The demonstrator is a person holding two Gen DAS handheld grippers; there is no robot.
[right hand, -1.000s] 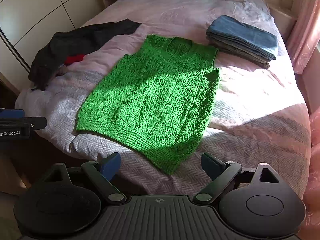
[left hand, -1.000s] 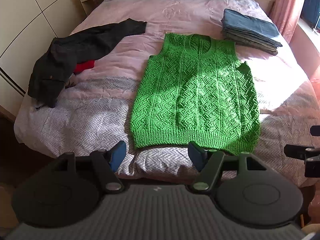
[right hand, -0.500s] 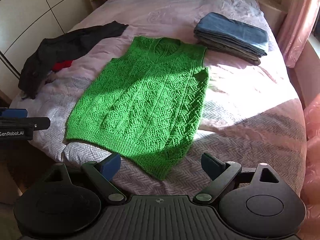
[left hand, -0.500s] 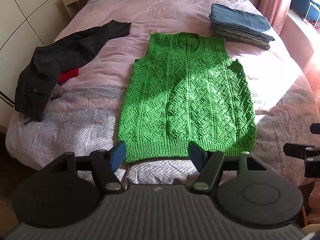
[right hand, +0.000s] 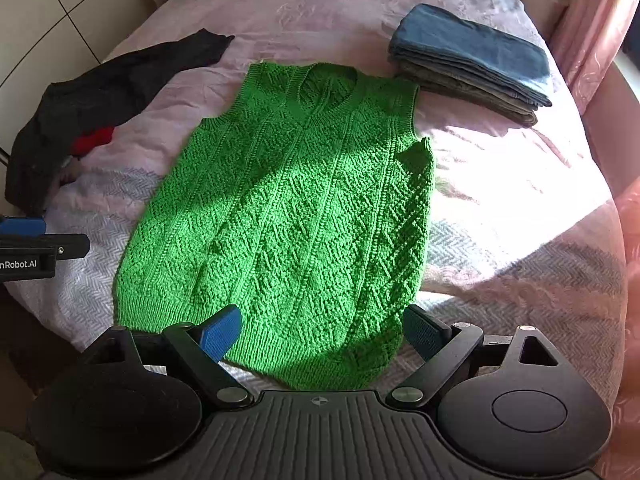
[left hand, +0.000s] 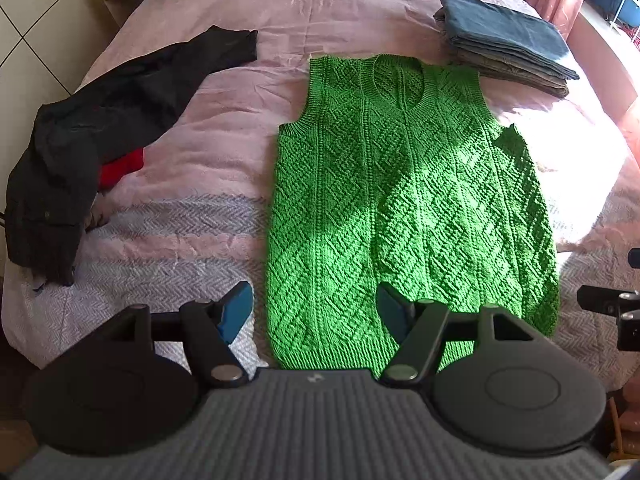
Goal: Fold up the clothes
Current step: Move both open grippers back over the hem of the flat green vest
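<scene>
A: What's on the bed right now?

B: Biggest item first. A green sleeveless knit vest lies flat and face up on the pink cover, neck toward the far end, ribbed hem toward you at the near edge. Diamond and cable pattern, part sun, part shade. No fold in it yet.

A: Other clothes?

B: A crumpled black garment sits well off to the vest's left with something red poking out from under it. A folded stack of blue and grey clothes is just beside the vest's right shoulder.

A: Where are your tools against the vest?

B: Your left gripper hangs over the hem's left corner, jaws apart, nothing between them. Your right gripper hangs over the hem toward its right corner, jaws spread wider, also empty. Neither one touches the knit that I can see.
</scene>
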